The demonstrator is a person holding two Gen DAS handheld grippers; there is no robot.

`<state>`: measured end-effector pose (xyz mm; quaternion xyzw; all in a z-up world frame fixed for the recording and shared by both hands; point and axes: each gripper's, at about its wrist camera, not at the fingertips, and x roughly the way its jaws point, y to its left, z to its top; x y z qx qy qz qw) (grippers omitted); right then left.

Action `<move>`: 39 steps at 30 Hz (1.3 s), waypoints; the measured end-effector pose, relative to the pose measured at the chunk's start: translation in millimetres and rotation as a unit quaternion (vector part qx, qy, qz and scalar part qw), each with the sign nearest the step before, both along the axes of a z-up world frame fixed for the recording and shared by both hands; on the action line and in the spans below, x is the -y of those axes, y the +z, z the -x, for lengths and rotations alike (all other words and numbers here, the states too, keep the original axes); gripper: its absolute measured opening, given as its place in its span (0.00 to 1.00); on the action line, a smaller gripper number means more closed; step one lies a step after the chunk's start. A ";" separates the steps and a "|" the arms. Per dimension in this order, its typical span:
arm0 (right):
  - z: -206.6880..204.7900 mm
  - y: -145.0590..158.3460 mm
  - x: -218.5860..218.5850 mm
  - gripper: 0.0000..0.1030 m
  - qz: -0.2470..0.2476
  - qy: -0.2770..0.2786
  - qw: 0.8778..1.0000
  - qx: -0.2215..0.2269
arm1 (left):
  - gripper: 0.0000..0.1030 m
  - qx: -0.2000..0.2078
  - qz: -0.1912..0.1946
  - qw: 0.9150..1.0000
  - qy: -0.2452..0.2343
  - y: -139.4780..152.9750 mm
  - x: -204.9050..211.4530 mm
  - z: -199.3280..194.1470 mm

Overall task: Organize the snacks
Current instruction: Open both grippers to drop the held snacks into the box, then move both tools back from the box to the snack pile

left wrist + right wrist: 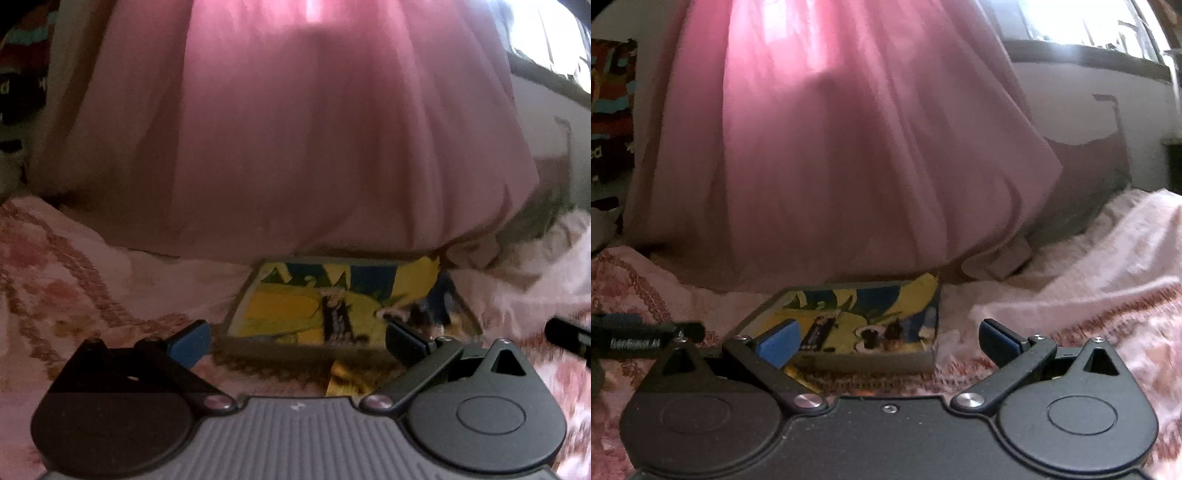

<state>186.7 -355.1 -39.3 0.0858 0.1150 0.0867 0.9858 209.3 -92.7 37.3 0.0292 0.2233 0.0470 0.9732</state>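
- Snack packets (295, 310), yellow and blue, fill a shallow grey tray (280, 345) on the pink flowery bedcloth (74, 280), at twelve o'clock from both grippers.
- Left gripper (297, 338) is spread wide, holding nothing.
- Right gripper (888, 341) is spread wide too, holding nothing.
- Pink curtain (831, 147) hangs behind the tray.

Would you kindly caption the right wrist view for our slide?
Open right gripper before a tray of snack packets on a bedspread.

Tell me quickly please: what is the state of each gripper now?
Left gripper: open, holding nothing; the tray of snack packets lies beyond its fingers.
Right gripper: open, holding nothing.
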 end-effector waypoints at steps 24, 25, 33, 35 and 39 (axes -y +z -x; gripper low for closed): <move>79.6 -37.5 -57.4 1.00 0.058 -0.016 0.989 -0.135 | 1.00 -0.079 -0.001 0.997 -0.009 -54.4 -16.7 118.2; 79.1 -38.6 -58.6 1.00 0.062 -0.018 0.988 -0.138 | 1.00 -0.082 0.000 0.997 -0.008 -56.9 -18.5 119.3; 72.0 -44.2 -66.1 0.99 0.087 -0.021 0.983 -0.159 | 1.00 -0.089 -0.004 0.996 -0.007 -72.1 -30.6 128.9; 71.0 -45.7 -70.4 0.99 0.100 -0.017 0.981 -0.164 | 1.00 -0.093 -0.003 0.996 -0.007 -74.7 -33.2 129.1; 72.9 -45.5 -77.5 0.99 0.119 -0.009 0.980 -0.161 | 1.00 -0.098 0.002 0.995 -0.002 -78.8 -39.1 128.7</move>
